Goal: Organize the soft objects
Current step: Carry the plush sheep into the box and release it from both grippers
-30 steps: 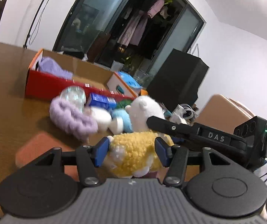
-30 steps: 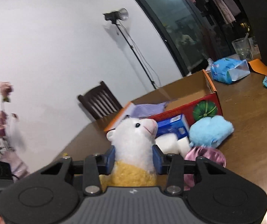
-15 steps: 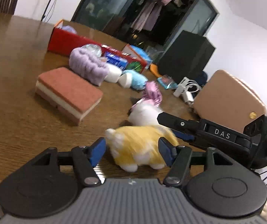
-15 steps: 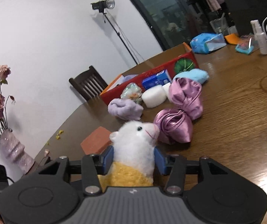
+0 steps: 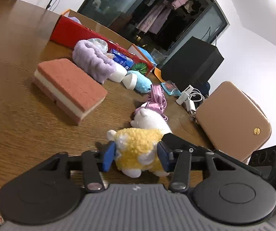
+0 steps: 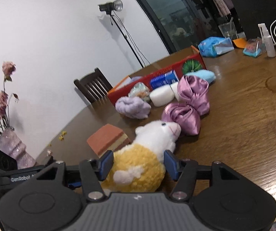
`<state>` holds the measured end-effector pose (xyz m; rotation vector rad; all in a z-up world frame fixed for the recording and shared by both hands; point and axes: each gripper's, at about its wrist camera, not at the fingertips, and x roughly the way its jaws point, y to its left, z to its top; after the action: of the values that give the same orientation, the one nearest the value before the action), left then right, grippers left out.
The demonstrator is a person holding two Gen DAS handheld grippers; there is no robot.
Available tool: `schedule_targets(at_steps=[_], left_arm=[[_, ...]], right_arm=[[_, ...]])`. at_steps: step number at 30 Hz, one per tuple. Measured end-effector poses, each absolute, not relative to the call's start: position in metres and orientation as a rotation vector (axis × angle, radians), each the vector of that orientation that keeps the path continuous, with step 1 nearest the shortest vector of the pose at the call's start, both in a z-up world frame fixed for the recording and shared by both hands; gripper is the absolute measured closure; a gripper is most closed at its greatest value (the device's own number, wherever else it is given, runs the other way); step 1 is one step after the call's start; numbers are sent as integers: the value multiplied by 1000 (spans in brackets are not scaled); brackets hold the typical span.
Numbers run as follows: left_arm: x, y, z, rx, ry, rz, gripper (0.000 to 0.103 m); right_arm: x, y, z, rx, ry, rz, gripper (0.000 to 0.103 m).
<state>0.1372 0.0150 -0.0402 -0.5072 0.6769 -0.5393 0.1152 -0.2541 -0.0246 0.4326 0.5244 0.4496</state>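
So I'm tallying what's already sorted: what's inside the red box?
Only a lavender fluffy item shows over the red box wall; the rest inside is hidden by its wall.

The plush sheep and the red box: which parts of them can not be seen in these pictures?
- plush sheep: its underside and far flank, left wrist view; the left gripper covers its rear.
- red box: its inside is hidden by its front wall in both views.
- right gripper: the plush's bulk hides its pad contact, right wrist view.
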Motion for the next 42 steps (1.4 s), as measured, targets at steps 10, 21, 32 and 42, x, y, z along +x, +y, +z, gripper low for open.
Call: schedule_targets(at_steps=[10,21,32,42], left_arm=[[204,9,35,-503,510,-619,57],[453,-41,51,-483,665,-540,57],[507,-67,-4,-397,828,-551,55],[439,-42,81,-299,628,-511,45]], right_arm=[[173,-269,51,408,365,512,53],[419,-282,86,376,486,461,53],[474,-282,36,250,591,365,48],[422,-293,98,216,480,351,48]])
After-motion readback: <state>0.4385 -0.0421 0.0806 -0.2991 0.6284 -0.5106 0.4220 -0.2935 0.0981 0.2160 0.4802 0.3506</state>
